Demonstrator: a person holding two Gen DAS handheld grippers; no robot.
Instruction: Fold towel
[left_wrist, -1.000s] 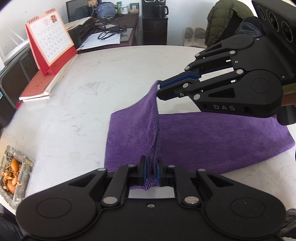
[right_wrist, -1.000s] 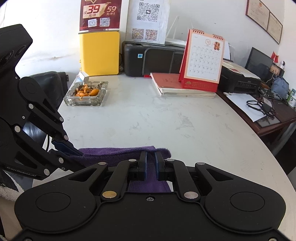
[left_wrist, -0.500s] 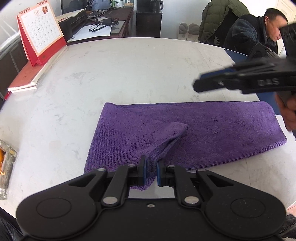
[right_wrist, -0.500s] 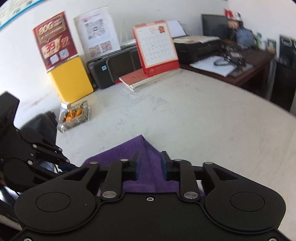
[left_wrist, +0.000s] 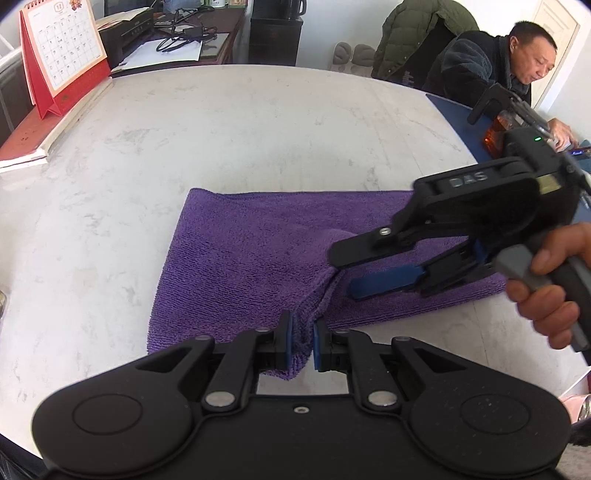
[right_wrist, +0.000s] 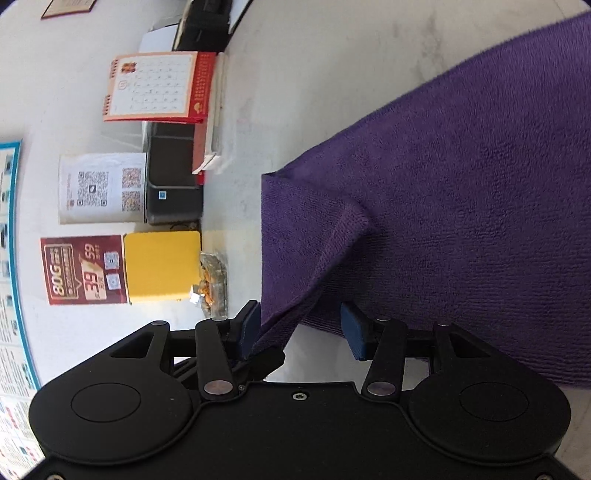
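A purple towel (left_wrist: 258, 243) lies folded on the white table (left_wrist: 221, 129). My left gripper (left_wrist: 302, 341) is shut on the towel's near corner and holds it slightly raised at the front edge. My right gripper (left_wrist: 345, 273) is open, turned on its side, low over the towel's right half just beyond the raised fold. In the right wrist view the towel (right_wrist: 461, 203) fills the right side, and the open right gripper (right_wrist: 301, 330) has the raised fold against its left finger (right_wrist: 249, 326).
A red desk calendar (left_wrist: 59, 55) and books (left_wrist: 44, 125) stand at the table's far left. A glass ashtray (right_wrist: 212, 282), a yellow box (right_wrist: 162, 266) and a black printer (right_wrist: 173, 177) sit along the wall side. A seated man (left_wrist: 498, 62) is at the far right.
My right gripper let go of the far towel corner, opened, rolled onto its side and came down beside the raised fold. My left gripper kept its hold and the towel settled flatter.
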